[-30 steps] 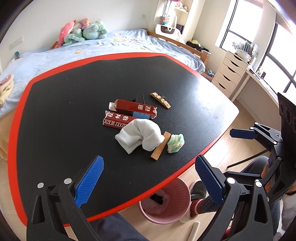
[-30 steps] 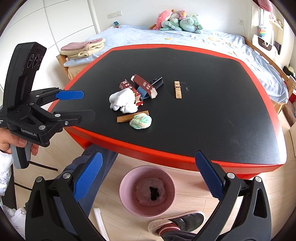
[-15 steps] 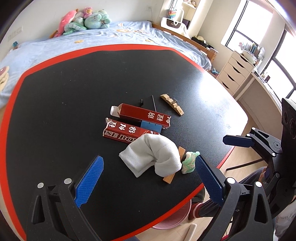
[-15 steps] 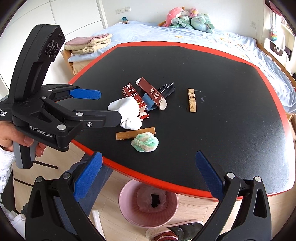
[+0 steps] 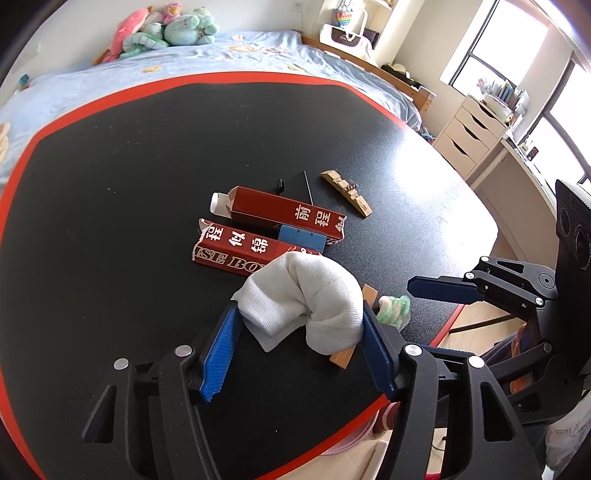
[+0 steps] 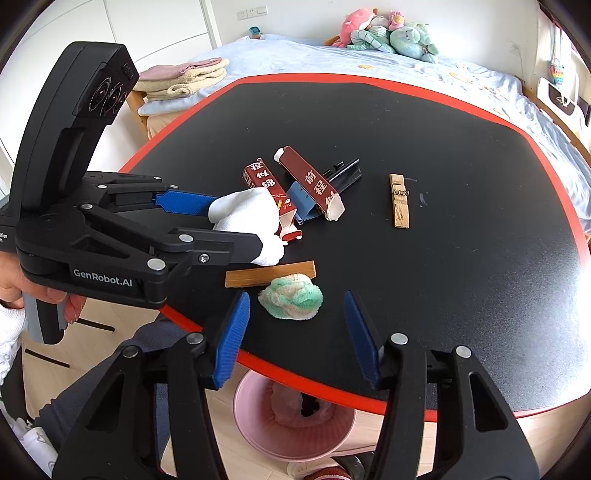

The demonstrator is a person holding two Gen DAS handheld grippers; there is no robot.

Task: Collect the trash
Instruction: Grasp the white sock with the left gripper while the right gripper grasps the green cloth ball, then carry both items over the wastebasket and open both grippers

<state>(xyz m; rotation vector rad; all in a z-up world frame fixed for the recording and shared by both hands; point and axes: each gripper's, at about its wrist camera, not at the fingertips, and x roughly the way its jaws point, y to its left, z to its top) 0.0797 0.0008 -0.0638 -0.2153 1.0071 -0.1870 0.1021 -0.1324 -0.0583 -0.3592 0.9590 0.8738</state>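
- Left wrist view: white cloth (image 5: 303,295) was seen pinched between left gripper (image 5: 299,350) pads, lying on black table (image 5: 110,184) against red cartons (image 5: 236,247).
- Right gripper (image 6: 295,339) was held spread, just short of green-white wad (image 6: 291,297), beside the cloth.

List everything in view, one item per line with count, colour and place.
table: 1, black with red rim, centre
white cloth: 1, white, between the left pads
cartons: 2, dark red, mid-table
blue piece: 1, blue, between the cartons
wooden strip: 1, brown, beside the cloth
yarn ball: 1, green-white, near the front rim
clothespin: 1, wooden, right of the cartons
bin: 1, pink, on the floor
plush toys: several, pink and teal, on the bed
left hand-held gripper: 1, black with blue pads, around the cloth
right hand-held gripper: 1, black with blue pads, open before the yarn ball
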